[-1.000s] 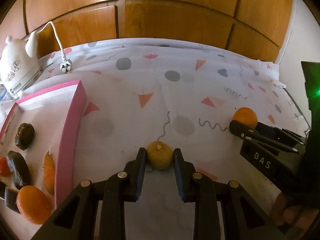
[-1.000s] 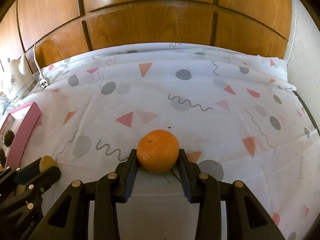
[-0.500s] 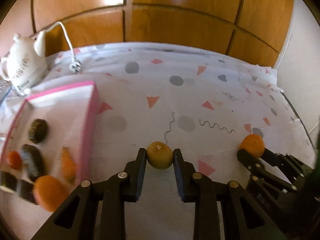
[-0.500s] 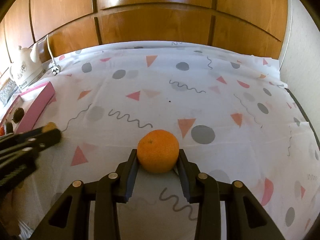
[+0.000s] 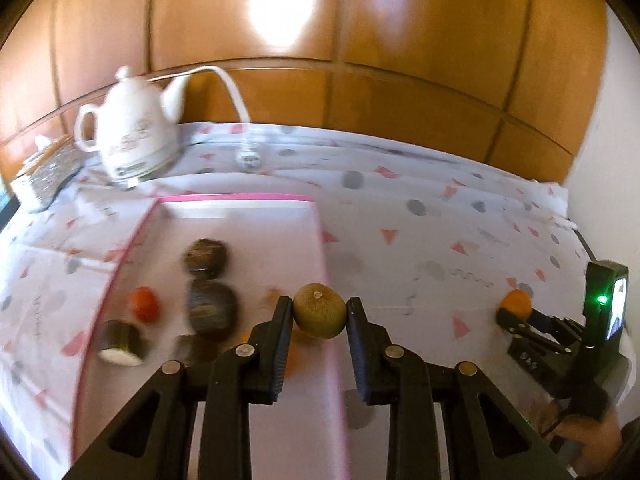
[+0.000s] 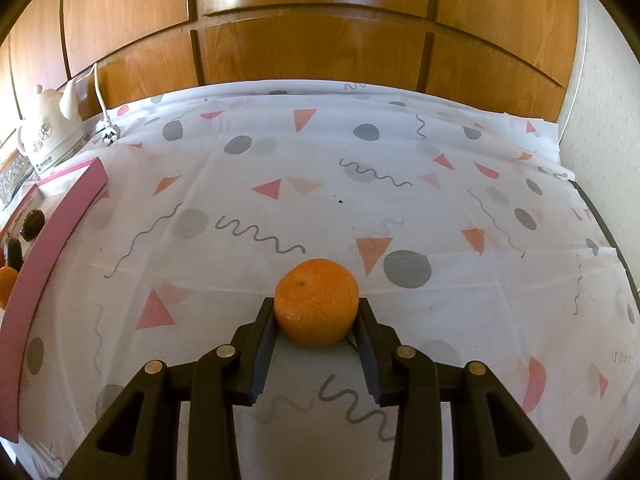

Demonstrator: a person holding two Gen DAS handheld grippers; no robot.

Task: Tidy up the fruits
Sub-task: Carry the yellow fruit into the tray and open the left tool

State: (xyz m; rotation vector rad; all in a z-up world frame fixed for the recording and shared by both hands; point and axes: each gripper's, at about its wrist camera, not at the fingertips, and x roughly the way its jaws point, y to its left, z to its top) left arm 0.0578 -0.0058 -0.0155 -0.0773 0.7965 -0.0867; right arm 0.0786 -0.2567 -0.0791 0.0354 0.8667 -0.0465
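My left gripper (image 5: 319,316) is shut on a small brown-green round fruit (image 5: 319,310) and holds it above the right rim of the pink-edged tray (image 5: 236,197). The tray holds several dark fruits (image 5: 205,255), a small red one (image 5: 144,302) and orange pieces partly hidden behind my fingers. My right gripper (image 6: 316,314) is shut on an orange mandarin (image 6: 316,306) above the patterned tablecloth. It also shows at the right of the left wrist view (image 5: 516,312). The tray's pink side (image 6: 60,224) lies at the far left of the right wrist view.
A white kettle (image 5: 132,136) with a cord and plug (image 5: 248,158) stands behind the tray. A box (image 5: 44,172) sits left of it. Wooden panels (image 6: 320,28) back the table. A white wall (image 6: 608,80) borders the right edge.
My left gripper has swung left with the brown-green fruit, from over the cloth to over the tray's right rim. My right gripper has drawn back toward the table's front with the mandarin.
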